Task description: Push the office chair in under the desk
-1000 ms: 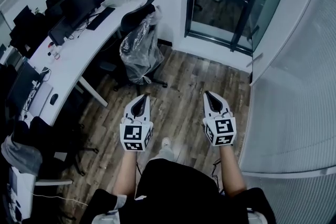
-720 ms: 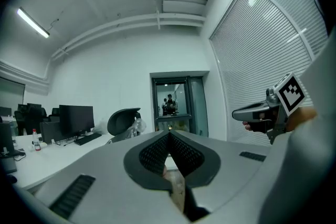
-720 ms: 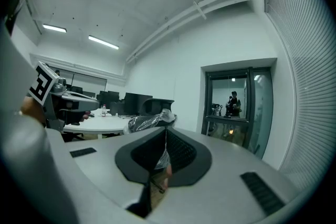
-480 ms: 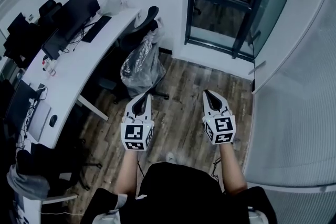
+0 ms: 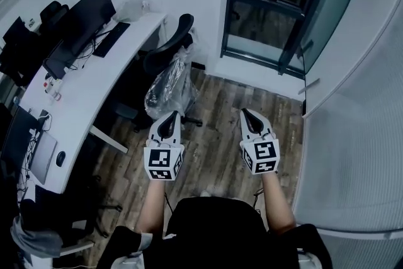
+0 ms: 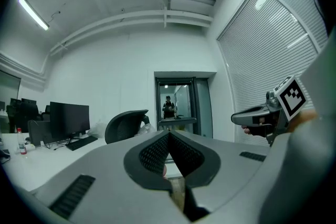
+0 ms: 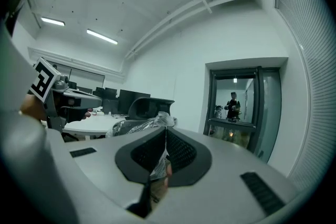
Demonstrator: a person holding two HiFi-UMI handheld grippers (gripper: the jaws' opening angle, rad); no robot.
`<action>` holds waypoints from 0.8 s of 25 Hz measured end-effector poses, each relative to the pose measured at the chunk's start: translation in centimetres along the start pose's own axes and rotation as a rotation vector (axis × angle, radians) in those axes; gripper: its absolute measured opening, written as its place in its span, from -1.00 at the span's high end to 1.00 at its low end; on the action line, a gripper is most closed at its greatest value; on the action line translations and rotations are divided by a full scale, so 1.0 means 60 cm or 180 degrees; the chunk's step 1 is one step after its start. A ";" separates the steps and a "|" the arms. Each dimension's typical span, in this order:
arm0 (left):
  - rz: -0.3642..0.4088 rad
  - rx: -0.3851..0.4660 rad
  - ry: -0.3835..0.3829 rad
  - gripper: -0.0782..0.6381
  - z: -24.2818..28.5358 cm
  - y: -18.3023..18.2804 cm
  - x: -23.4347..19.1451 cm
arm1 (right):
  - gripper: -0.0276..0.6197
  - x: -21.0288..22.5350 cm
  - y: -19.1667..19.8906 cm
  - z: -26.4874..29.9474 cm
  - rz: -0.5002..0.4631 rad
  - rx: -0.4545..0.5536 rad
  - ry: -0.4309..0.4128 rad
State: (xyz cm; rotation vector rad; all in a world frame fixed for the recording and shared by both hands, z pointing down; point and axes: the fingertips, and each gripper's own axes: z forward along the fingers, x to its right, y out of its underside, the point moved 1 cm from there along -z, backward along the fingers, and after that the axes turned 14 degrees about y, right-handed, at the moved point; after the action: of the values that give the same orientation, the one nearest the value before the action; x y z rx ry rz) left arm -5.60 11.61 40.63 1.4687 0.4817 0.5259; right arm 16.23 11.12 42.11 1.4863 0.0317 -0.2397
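The black office chair [image 5: 167, 52] stands by the end of the white desk [image 5: 82, 88], pulled out from it, with clear plastic wrap [image 5: 170, 80] over its seat and back. My left gripper [image 5: 169, 117] is held level just short of the wrapped chair, jaws shut and empty. The right gripper [image 5: 247, 113] floats beside it over the wood floor, also shut with nothing held. In the left gripper view the chair back [image 6: 124, 123] rises beyond the closed jaws [image 6: 168, 136]. In the right gripper view chair and wrap [image 7: 142, 120] sit left of the closed jaws [image 7: 165, 134].
Monitors [image 5: 82, 19], a keyboard [image 5: 111, 30] and small items lie on the desk. A glass door [image 5: 267, 16] is ahead, with a person [image 7: 231, 105] behind it. A white wall with blinds [image 5: 352, 110] runs along the right. More dark chairs [image 5: 50, 217] stand at lower left.
Both grippers have advanced together toward the chair and the door. The chair now sits closer to the left gripper's tip. Both stay shut.
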 end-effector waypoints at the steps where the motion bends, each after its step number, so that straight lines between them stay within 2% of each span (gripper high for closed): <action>1: -0.0023 -0.0001 0.0010 0.75 0.006 0.003 -0.005 | 0.84 0.000 0.002 0.006 -0.0012 -0.0012 0.0005; 5: 0.0106 -0.0098 0.0013 0.75 0.037 0.013 -0.015 | 0.84 0.011 0.010 0.033 -0.0027 -0.0075 0.0051; 9: -0.0024 -0.0044 0.0134 0.75 0.071 0.010 -0.019 | 0.84 0.019 0.017 0.050 -0.0048 -0.0123 0.0096; 13: 0.0076 -0.0040 0.0179 0.75 0.109 0.003 -0.022 | 0.84 0.034 0.021 0.071 -0.0051 -0.0125 0.0122; 20: 0.0079 -0.0067 0.0196 0.75 0.182 0.007 -0.031 | 0.84 0.076 0.027 0.130 -0.0036 -0.0109 0.0125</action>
State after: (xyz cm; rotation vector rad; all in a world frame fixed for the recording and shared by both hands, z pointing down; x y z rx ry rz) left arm -0.53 1.76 41.53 1.4431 0.5055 0.5957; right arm 19.96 2.89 43.65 1.4569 0.0755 -0.2182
